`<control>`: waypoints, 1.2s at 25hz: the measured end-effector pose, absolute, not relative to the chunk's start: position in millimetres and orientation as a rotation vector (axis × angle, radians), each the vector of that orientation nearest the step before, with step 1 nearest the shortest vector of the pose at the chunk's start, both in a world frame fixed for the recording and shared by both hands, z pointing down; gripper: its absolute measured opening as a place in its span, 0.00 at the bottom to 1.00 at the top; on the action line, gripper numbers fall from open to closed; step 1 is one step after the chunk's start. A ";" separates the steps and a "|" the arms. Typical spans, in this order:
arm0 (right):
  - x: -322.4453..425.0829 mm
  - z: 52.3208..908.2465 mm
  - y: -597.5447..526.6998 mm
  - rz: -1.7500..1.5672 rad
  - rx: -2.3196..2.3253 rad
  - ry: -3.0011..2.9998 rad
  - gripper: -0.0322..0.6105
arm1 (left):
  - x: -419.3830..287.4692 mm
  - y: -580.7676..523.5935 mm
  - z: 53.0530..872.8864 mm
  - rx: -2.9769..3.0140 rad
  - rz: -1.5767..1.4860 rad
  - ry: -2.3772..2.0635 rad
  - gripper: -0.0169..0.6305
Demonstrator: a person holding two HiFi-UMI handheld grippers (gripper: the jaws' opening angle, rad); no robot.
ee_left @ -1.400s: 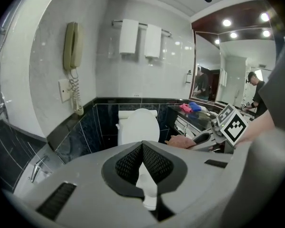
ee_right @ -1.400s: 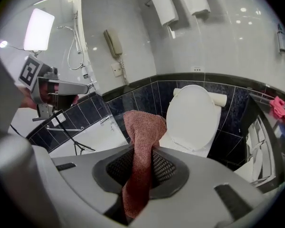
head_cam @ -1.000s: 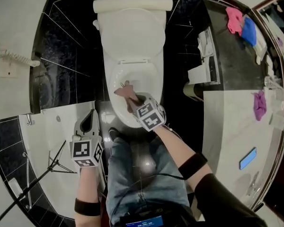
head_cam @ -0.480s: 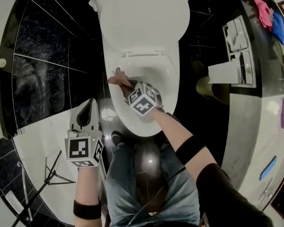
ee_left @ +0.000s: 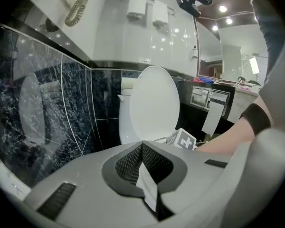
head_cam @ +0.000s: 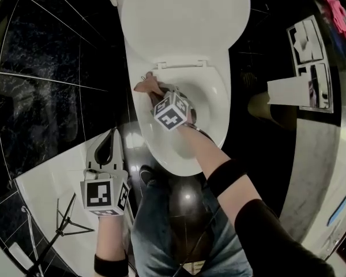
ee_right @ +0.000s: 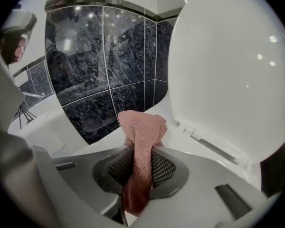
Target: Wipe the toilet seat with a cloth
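Narrowly closed on one pink cloth (ee_right: 141, 132) (head_cam: 145, 85) with the right hand-held gripper (head_cam: 154, 94) (ee_right: 137, 177), forearm stretched forward over the bowl, pitched downward. Runs lengthwise straight out of the jaws, bunched end forward, at the left rear of the single toilet seat (head_cam: 218, 100), beside the hinge below the raised lid (head_cam: 184, 16). Held low alongside, left hand-held gripper (head_cam: 111, 136) (ee_left: 149, 194), jaws together on nothing, pointing forward and down.

My right claw (ee_right: 140, 171) pinches the bunched pink cloth (ee_right: 141, 132) at the white toilet seat's (head_cam: 183, 157) rear left edge, near the hinge.
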State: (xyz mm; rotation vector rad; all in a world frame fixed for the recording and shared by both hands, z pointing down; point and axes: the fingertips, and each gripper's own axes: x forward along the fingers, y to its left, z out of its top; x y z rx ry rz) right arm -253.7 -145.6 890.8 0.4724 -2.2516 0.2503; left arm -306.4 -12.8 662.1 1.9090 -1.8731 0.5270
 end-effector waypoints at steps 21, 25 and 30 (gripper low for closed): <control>-122.0 891.3 -239.6 0.334 0.908 -2.088 0.19 | -268.6 -50.9 678.5 1.891 0.516 -1.805 0.03; -79.7 885.5 -253.7 0.332 0.982 -2.024 0.20 | -247.7 -63.0 676.8 1.914 0.509 -1.771 0.03; -45.9 882.2 -257.8 0.295 0.952 -1.979 0.21 | -229.2 -66.6 676.1 1.924 0.498 -1.742 0.03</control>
